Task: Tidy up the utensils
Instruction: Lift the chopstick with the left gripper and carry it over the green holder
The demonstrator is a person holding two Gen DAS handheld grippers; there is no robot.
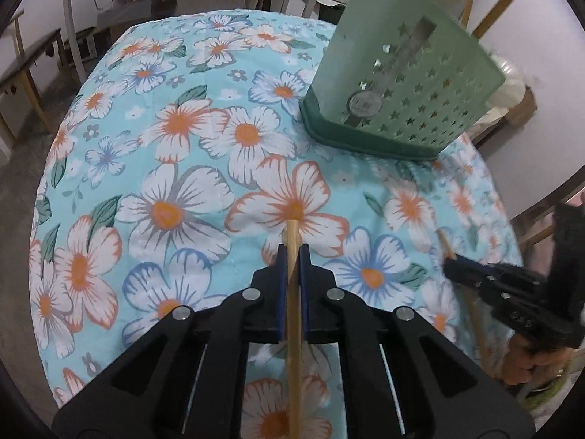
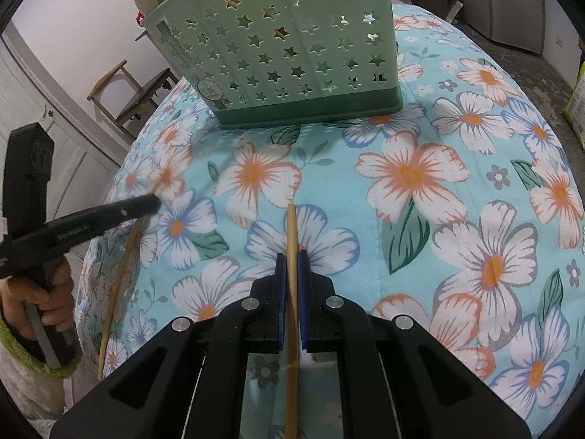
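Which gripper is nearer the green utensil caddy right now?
Right, slightly. The right gripper faces the green utensil caddy almost straight on; the left gripper sits off to its side. Each is shut on a chopstick.

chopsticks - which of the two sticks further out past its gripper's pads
The chopstick in the right gripper: a longer tip shows beyond its blue pads. The one in the left gripper shows a shorter stub.

The lower ends of both chopsticks (image 1: 294,329) (image 2: 291,329) ran out of frame, the basket's (image 2: 278,55) contents stayed mostly hidden behind its wall, and the right gripper (image 1: 451,261) looked blurred.
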